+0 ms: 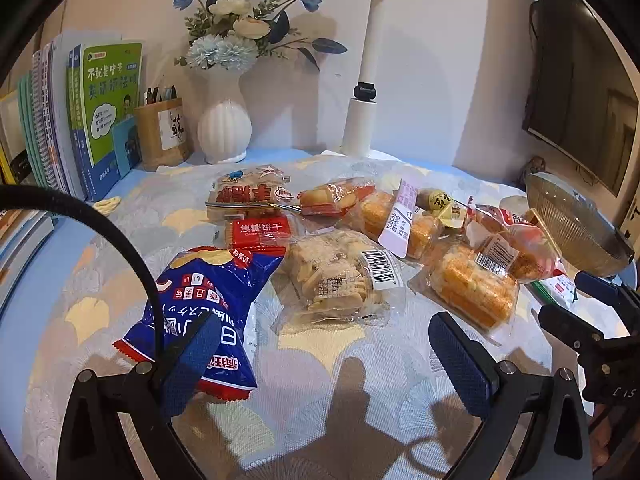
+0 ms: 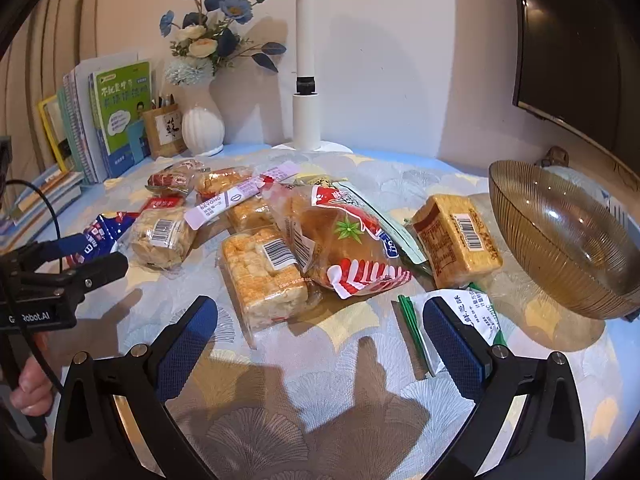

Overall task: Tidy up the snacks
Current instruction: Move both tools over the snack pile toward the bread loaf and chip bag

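Note:
Several wrapped snacks lie scattered on the patterned tablecloth. In the left wrist view a blue chip bag (image 1: 200, 304) lies by my left finger, a clear pack of biscuits (image 1: 336, 280) sits just ahead, and an orange cake pack (image 1: 472, 284) lies to the right. My left gripper (image 1: 324, 352) is open and empty above the cloth. In the right wrist view a cake pack (image 2: 264, 276), a red-and-white bread bag (image 2: 344, 248), a brown cake (image 2: 456, 236) and a green-and-white packet (image 2: 452, 328) lie ahead. My right gripper (image 2: 320, 344) is open and empty. A ribbed amber glass bowl (image 2: 560, 240) stands at the right.
Books (image 1: 80, 120), a wooden pen holder (image 1: 160, 132), a white vase of blue flowers (image 1: 224, 128) and a white lamp post (image 1: 360, 120) stand along the back wall. A dark monitor (image 2: 580, 40) hangs at the right. The bowl also shows in the left wrist view (image 1: 576, 224).

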